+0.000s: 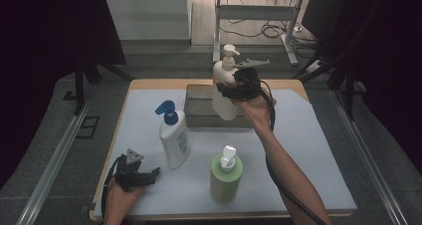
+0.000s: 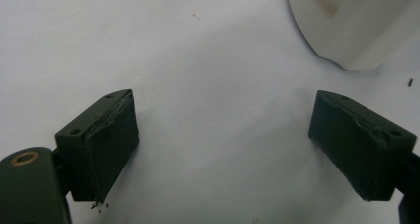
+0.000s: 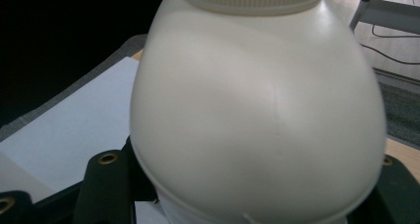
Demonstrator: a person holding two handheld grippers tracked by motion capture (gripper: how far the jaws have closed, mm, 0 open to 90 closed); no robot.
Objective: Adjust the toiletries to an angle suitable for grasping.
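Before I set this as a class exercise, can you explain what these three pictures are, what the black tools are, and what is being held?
There is no machine here. A person holds a hand-held gripper in each hand, a black tool with two jaws that pinch.

The high view looks down on the table from above the person. The other two come from small cameras riding on each tool, looking along its jaws.

The right hand-held gripper is shut on a cream pump bottle, lifted above a grey box at the back of the table. In the right gripper view that bottle's body sits large between the jaws.

The left hand-held gripper rests low near the table's front left, jaws open and holding nothing.

Standing on the table are a white bottle with a blue pump and a green bottle with a white cap.
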